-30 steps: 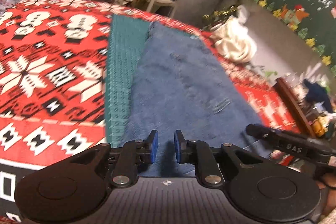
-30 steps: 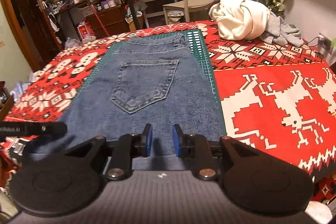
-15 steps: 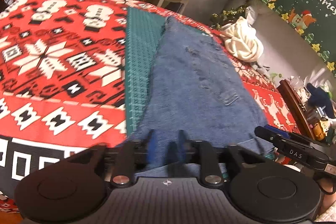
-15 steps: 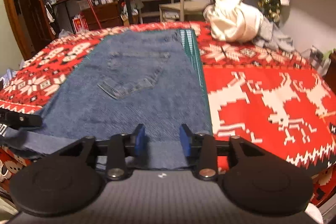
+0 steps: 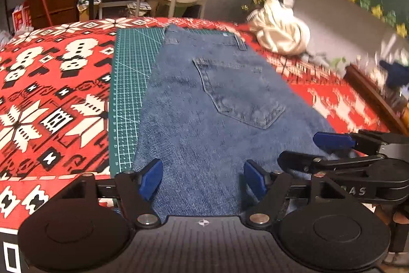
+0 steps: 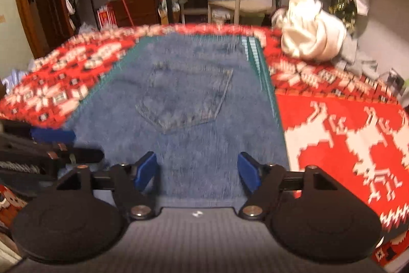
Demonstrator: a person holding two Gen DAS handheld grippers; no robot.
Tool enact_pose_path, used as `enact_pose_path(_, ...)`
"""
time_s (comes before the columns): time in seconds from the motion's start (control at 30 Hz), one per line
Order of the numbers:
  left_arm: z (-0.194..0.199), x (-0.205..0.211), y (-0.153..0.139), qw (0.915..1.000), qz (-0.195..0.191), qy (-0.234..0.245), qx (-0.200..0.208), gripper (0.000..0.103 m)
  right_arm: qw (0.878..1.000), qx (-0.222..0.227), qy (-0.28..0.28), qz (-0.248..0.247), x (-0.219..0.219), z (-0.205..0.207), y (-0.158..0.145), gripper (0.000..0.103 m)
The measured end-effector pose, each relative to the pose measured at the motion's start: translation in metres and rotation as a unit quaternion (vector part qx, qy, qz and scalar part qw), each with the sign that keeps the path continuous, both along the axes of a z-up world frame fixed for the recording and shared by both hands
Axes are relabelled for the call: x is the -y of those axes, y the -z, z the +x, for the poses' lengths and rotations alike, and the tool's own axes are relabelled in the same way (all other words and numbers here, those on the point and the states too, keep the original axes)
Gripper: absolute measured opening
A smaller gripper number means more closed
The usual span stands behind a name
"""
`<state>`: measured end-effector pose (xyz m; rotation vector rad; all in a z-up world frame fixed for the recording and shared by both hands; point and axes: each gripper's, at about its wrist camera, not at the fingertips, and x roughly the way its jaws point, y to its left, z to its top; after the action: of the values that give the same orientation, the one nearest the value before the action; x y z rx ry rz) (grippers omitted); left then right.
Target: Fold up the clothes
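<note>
Blue jeans point(image 5: 217, 99) lie flat, back pocket up, on a green cutting mat point(image 5: 130, 83) in the middle of a table w/ a red-and-white patterned cloth point(image 5: 51, 94). Waistband sits at the far end; the near edge of the denim runs under both tools. Laid out smooth like this, prob. so the next fold comes out square. Left gripper point(image 5: 203, 179) and right gripper point(image 6: 196, 172) hover side by side over that near edge, both angled down toward the cloth. Jaws of each have just been opening and now stand wide apart; denim shows between the blue pads but nothing is pinched. A crumpled white garment point(image 6: 311, 37) waits at the far right corner.
</note>
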<state>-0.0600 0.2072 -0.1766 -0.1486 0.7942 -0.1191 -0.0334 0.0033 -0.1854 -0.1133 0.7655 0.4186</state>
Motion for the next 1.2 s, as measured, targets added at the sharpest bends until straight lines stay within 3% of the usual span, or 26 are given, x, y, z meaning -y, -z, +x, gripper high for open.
enact_pose_path(0.1,-0.002,0.007,0.003,0.9996,0.022,0.015,0.007,0.076,1.0,0.008,-0.011,-0.019,-0.005,-0.006,0.009,0.089)
enact_pose_path(0.17,-0.002,0.004,0.003,0.9998,0.011,0.013,0.006,0.08,1.0,0.012,-0.011,-0.024,-0.006,-0.007,0.011,0.091)
enact_pose_path(0.3,0.001,-0.01,0.002,0.9985,-0.052,0.016,-0.003,0.092,1.0,-0.012,-0.011,-0.007,-0.003,-0.002,0.01,0.101)
enact_pose_path(0.47,0.008,-0.007,0.001,0.9975,-0.066,0.005,-0.025,0.103,1.0,-0.026,-0.011,-0.006,-0.006,-0.001,0.008,0.102)
enact_pose_path(0.63,0.012,0.01,0.001,0.9994,-0.02,0.004,-0.028,0.103,0.999,-0.014,-0.002,-0.042,-0.021,-0.005,0.011,0.102)
enact_pose_path(0.8,0.016,0.007,0.0,0.9987,-0.024,0.007,-0.044,0.103,0.999,-0.028,-0.003,-0.047,-0.021,-0.001,0.009,0.102)
enact_pose_path(0.93,0.022,-0.001,-0.001,0.9976,-0.051,0.011,-0.046,0.103,0.998,-0.044,-0.01,-0.051,-0.023,0.006,0.007,0.102)
enact_pose_path(1.03,0.018,-0.007,0.001,0.9955,-0.087,-0.019,-0.032,0.103,0.998,-0.041,-0.007,-0.05,-0.024,0.007,0.007,0.102)
enact_pose_path(1.2,0.021,-0.005,0.0,0.9954,-0.085,-0.024,-0.037,0.103,0.997,-0.052,-0.006,-0.053,-0.026,0.011,0.006,0.102)
